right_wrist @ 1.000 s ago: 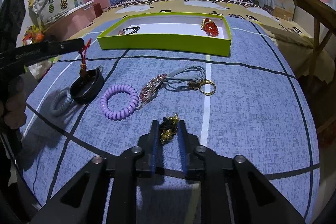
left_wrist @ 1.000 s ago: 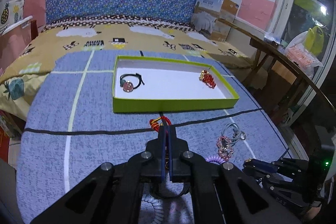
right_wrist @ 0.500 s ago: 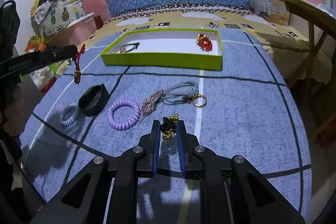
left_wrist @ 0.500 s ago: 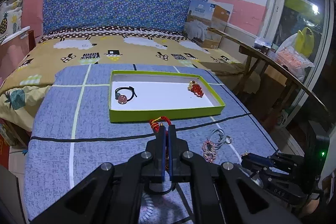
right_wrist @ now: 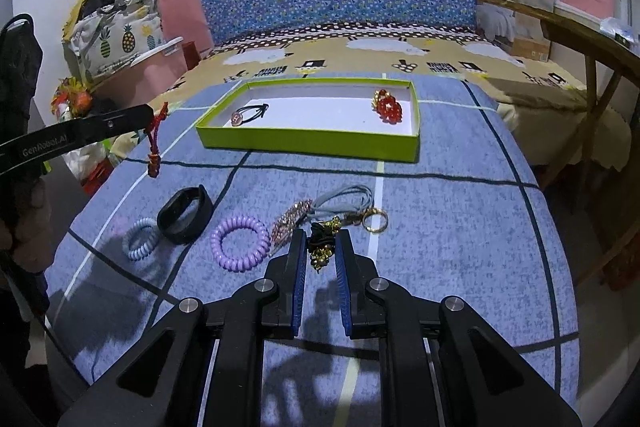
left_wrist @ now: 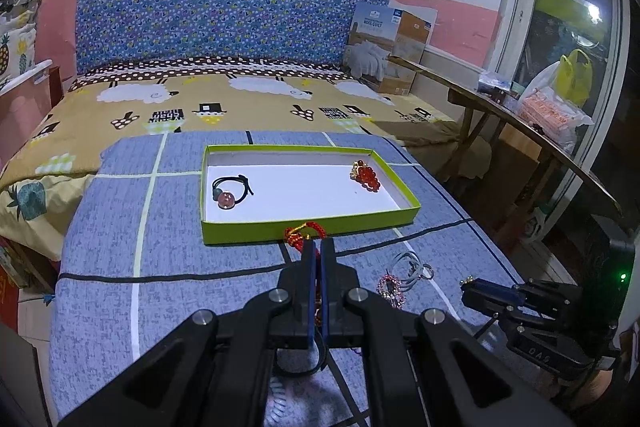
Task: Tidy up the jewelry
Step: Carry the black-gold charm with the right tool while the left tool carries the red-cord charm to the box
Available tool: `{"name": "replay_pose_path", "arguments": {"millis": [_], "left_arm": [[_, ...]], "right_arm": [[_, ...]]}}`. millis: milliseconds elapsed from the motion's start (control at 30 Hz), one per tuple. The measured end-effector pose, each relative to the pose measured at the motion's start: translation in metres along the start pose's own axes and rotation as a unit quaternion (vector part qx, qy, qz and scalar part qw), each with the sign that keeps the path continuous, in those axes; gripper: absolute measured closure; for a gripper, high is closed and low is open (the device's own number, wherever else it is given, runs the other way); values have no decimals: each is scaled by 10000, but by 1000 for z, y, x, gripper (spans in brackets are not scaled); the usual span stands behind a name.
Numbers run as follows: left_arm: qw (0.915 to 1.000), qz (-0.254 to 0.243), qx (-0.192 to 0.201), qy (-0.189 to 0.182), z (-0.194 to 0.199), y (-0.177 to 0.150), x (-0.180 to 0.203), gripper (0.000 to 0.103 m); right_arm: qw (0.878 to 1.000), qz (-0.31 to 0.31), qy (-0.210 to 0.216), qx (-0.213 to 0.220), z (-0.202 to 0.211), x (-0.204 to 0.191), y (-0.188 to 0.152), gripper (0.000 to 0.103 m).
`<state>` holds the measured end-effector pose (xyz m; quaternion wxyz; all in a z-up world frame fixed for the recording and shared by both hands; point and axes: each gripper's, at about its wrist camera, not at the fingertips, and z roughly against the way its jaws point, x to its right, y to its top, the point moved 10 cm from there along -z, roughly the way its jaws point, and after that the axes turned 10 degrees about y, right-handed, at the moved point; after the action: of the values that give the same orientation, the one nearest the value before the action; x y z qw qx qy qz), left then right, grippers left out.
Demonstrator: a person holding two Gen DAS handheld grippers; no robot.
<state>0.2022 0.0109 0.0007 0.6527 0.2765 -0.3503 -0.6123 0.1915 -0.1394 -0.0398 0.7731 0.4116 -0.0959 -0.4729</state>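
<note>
Two grippers in play. Left gripper [left_wrist: 318, 247] is clamped tight on a red beaded cord [left_wrist: 303, 231], seen lower centre of the left wrist view with its loop poking out past the fingertips toward the green tray [left_wrist: 308, 225]; in the right wrist view the same cord [right_wrist: 154, 143] hangs from the left gripper [right_wrist: 146, 115] at mid left, long axis near vertical, knot end down, clear of the blue blanket [right_wrist: 460, 227]. Right gripper [right_wrist: 320, 247] sits at a narrow gap around a black-and-gold hair tie [right_wrist: 322, 247], which lies lengthwise between the fingers; whether the pads press it, cannot tell. Tray holds a black hair tie with pink bead [left_wrist: 230, 191] at its left end and a red bead cluster [left_wrist: 366, 177] at its right end. On the blanket, left of the right gripper: purple coil tie [right_wrist: 239, 242], black band [right_wrist: 185, 214], pale blue coil tie [right_wrist: 140, 239], pink rhinestone clip [right_wrist: 289, 223], grey cord keyring [right_wrist: 352, 205]. Versus a second ago, the cord is lifted higher off the black band and the tray sits farther up the left view.
</note>
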Motion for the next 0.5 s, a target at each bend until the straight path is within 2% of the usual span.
{"name": "replay_pose_path", "arguments": {"millis": [267,500], "left_arm": [[9999,-137,13,62,-13,14,0,101],[9995,-262,95,175,-31,39,-4,101]], "right_arm": [[9997,169,-67,136,-4,4,24,88],[9993,257,-77,251,-15,13,55,88]]}}
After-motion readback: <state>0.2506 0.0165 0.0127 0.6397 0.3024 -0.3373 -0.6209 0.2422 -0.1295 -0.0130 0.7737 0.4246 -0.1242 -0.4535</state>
